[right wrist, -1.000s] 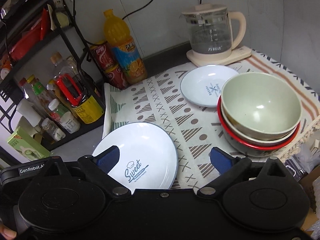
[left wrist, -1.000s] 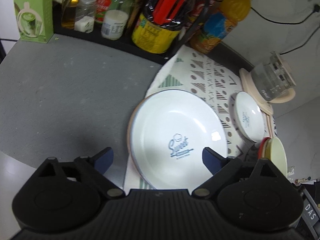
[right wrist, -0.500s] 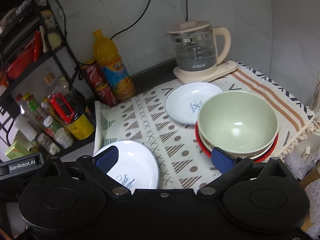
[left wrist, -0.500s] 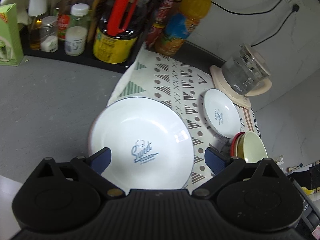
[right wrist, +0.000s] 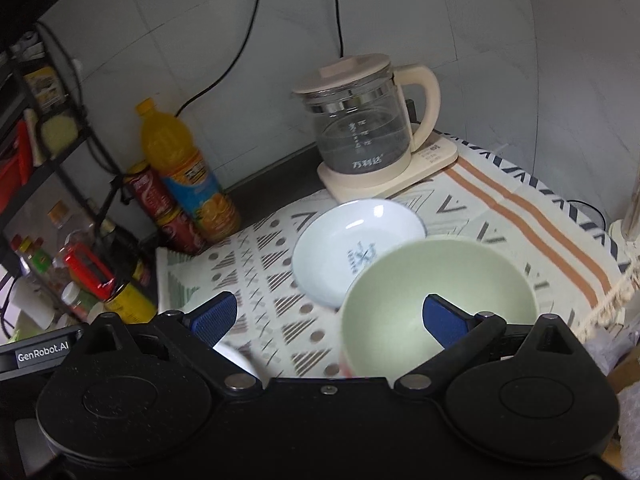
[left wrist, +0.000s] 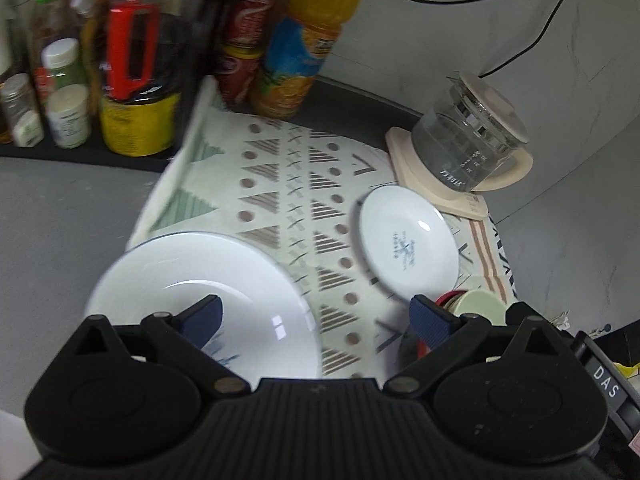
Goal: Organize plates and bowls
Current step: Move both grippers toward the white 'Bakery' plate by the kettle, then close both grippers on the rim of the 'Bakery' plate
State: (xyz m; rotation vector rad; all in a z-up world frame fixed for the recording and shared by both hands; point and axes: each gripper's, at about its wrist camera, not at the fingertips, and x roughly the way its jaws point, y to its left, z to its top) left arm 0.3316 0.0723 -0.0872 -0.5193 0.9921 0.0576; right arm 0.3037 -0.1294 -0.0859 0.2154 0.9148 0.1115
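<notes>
Both sets of jaws are spread wide, nothing gripped. Left gripper point(left wrist: 316, 314) hangs over the big white plate point(left wrist: 224, 280), lower left of its frame, half on the patterned cloth point(left wrist: 280, 184). Right gripper point(right wrist: 328, 316) is above the green bowl point(right wrist: 400, 292), lower right, stacked in a red-rimmed bowl point(left wrist: 448, 298). The small plate point(right wrist: 348, 248) sits empty mid-frame, just in front of the glass kettle point(right wrist: 360, 128).

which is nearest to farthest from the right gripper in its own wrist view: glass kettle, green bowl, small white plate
1. green bowl, right under the right gripper, its right finger over the bowl
2. small white plate, just behind the bowl on the patterned cloth
3. glass kettle, at the back by the wall
</notes>
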